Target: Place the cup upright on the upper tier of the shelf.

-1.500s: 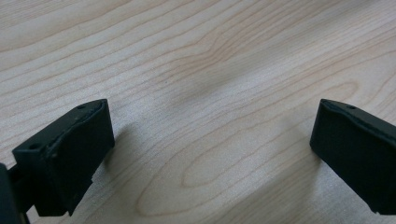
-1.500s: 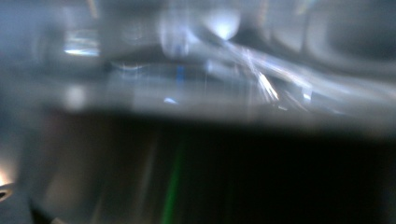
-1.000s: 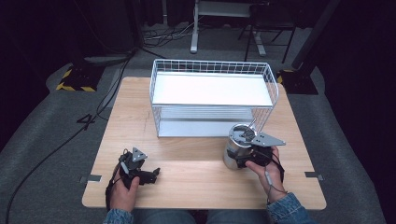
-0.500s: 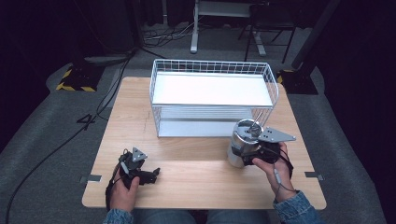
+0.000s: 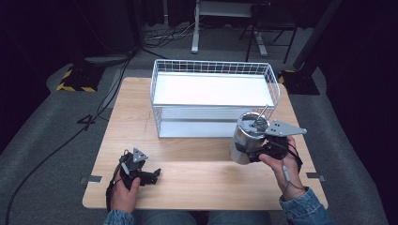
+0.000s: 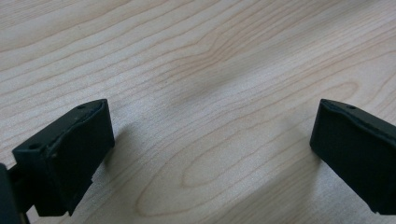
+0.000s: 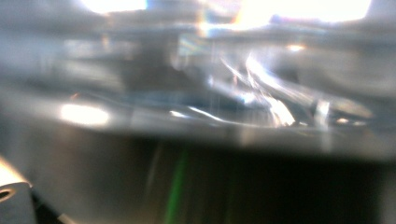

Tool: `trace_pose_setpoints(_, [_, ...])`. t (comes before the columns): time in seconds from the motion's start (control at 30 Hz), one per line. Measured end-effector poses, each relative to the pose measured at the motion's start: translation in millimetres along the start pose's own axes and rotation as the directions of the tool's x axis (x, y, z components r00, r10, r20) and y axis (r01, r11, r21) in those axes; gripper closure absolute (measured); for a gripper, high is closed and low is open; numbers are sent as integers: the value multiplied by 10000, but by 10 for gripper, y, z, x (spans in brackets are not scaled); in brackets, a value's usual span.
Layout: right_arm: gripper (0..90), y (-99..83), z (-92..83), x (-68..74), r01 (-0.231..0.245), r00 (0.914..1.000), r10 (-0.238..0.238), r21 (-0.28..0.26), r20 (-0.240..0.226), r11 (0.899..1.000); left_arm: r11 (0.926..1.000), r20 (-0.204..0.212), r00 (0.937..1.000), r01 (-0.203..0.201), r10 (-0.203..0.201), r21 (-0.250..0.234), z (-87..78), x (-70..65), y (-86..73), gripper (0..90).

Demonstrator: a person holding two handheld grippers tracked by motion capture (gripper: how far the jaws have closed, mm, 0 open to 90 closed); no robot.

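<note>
Metal pot (image 5: 247,136) — shiny, cylindrical, tilted

Light wooden table (image 5: 197,180) on grey carpet (image 5: 42,140). Black cables (image 5: 101,105) across floor. Yellow-black striped block (image 5: 75,79) at far left. White desk legs (image 5: 195,33) beyond; surroundings dark.

Right gripper view is blurred: metal pot (image 7: 196,154) is a smear of glare, rim and contents unreadable. High view: right gripper (image 5: 263,149) jaws hidden behind the pot and the hand, so the grip can't be judged. Thin utensil (image 5: 259,115) sticking from the pot is too small to identify. Left gripper (image 6: 205,154) jaws are cut off by the bottom edge.
</note>
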State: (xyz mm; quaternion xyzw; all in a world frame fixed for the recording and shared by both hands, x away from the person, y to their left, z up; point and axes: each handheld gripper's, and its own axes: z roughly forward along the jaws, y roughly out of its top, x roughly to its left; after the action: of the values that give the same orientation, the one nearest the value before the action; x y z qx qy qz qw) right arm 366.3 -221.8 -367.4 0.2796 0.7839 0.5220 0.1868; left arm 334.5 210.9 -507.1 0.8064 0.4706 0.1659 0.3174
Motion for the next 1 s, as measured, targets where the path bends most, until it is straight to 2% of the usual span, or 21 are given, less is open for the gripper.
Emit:
trace_pose_setpoints(0.23, [35, 159, -67, -21, 12, 10000, -12, -101, -12, 9999, 10000, -4, 10000, -6, 6, -6, 0, 0, 0, 2])
trace_pose_setpoints(0.5, [35, 453, -142, -57, 358, 9992, -356, -129, 153, 9993, 10000, -6, 10000, -6, 6, -8, 0, 0, 0, 2])
trace_pose_setpoints(0.7, [35, 635, -170, -96, 307, 9994, -305, -193, 145, 9993, 10000, -5, 10000, -4, 4, -9, 0, 0, 0, 2])
trace_pose_setpoints(1.0, [36, 814, -177, -155, 279, 9994, -275, -234, 190, 9993, 10000, -3, 10000, -5, 5, -6, 0, 0, 0, 2])
